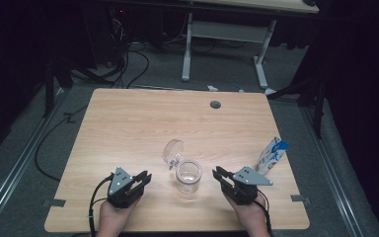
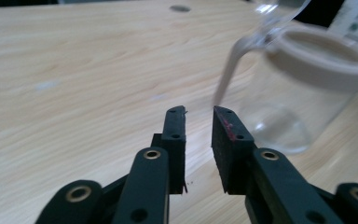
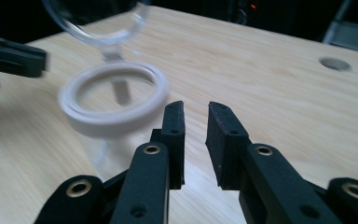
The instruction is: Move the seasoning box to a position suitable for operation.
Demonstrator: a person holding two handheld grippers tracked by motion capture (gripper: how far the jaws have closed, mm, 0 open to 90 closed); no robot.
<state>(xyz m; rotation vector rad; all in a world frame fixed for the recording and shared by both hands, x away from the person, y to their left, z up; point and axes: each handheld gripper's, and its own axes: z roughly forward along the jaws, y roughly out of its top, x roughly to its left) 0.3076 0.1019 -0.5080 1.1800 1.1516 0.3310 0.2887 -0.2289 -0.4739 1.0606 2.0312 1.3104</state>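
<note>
A clear glass jar [image 1: 188, 177] with a white rim stands upright near the table's front edge, its hinged glass lid [image 1: 173, 150] flipped open behind it. My left gripper [image 1: 145, 177] rests to the jar's left and my right gripper [image 1: 218, 173] to its right, both pointing inward at it. In the left gripper view the jaws [image 2: 199, 112] stand a little apart with nothing between them, and the jar [image 2: 307, 93] is just ahead to the right. In the right gripper view the jaws [image 3: 196, 106] are likewise parted and empty, with the jar [image 3: 114, 100] ahead to the left.
A blue and white carton [image 1: 272, 154] stands at the table's right edge, behind my right gripper. A round cable hole [image 1: 215, 104] sits near the table's far edge. Beyond the table are a white desk frame [image 1: 187, 49] and cables on the floor.
</note>
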